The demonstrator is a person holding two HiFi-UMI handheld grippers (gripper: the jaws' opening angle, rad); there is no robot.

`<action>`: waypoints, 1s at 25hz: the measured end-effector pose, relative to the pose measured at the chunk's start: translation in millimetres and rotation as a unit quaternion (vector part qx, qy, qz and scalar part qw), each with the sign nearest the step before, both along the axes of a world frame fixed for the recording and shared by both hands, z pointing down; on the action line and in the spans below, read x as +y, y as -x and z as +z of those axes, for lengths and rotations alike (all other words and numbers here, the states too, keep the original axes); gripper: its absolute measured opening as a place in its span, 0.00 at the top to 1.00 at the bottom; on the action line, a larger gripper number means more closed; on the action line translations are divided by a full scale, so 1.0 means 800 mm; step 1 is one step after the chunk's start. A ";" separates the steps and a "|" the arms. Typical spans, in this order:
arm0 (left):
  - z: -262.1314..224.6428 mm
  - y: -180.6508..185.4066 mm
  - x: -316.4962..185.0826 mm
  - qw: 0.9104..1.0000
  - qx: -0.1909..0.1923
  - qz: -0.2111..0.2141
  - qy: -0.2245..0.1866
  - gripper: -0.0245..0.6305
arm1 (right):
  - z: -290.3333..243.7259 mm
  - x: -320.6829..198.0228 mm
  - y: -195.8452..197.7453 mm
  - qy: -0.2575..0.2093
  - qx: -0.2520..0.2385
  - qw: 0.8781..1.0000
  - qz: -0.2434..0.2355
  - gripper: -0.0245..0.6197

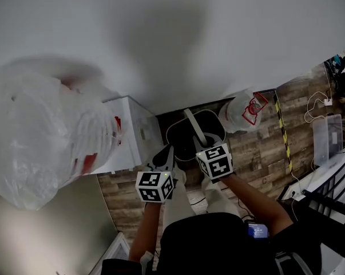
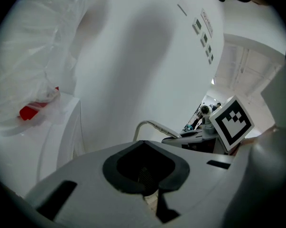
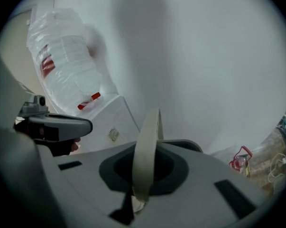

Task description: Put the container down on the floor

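The container (image 1: 213, 117) is a dark bin with a grey rim and a pale strap handle (image 1: 194, 125), seen from above close to the white wall. My right gripper (image 1: 206, 144) is shut on that handle; in the right gripper view the pale handle (image 3: 147, 151) runs straight down into the closed jaws of my right gripper (image 3: 135, 201). My left gripper (image 1: 165, 155) sits at the bin's near left rim. In the left gripper view my left gripper (image 2: 150, 196) has its jaws closed with a pale sliver pinched between them, and the handle (image 2: 154, 125) arcs beyond. The bin's base is hidden.
A big clear plastic bag (image 1: 40, 136) of red-capped bottles rests on a white cabinet (image 1: 135, 133) to the left. A smaller bag (image 1: 244, 110) with red print lies right of the bin. Wood floor (image 1: 264, 153), striped tape (image 1: 282, 130), cables and a clear box (image 1: 326, 136) lie further right.
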State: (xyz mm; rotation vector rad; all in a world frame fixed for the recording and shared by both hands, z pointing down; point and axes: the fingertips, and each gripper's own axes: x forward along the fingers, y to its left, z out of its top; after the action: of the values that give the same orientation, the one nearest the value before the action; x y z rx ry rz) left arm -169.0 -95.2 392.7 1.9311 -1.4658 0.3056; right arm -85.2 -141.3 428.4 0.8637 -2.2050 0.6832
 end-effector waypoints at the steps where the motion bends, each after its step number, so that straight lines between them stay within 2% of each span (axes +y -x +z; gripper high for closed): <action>1: 0.004 0.000 -0.001 1.000 0.001 0.004 0.002 0.94 | 0.004 -0.001 0.001 0.001 0.003 1.000 0.001 0.91; 8: 0.053 -0.025 -0.003 0.999 0.019 0.027 0.022 0.94 | 0.039 -0.007 -0.005 0.009 0.015 1.000 0.021 0.91; 14: 0.091 -0.036 -0.009 0.998 0.019 0.045 0.029 0.94 | 0.076 -0.018 -0.020 0.012 0.020 0.999 0.044 0.91; 25: 0.160 -0.051 -0.012 0.997 0.034 0.041 0.056 0.94 | 0.147 -0.031 -0.037 0.031 0.031 0.997 0.062 0.91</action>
State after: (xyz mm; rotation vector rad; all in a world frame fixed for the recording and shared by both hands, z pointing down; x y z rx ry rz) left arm -128.1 -104.9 520.9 1.8955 -1.3008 0.3473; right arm -56.0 -166.0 546.1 0.9828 -2.0784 0.7700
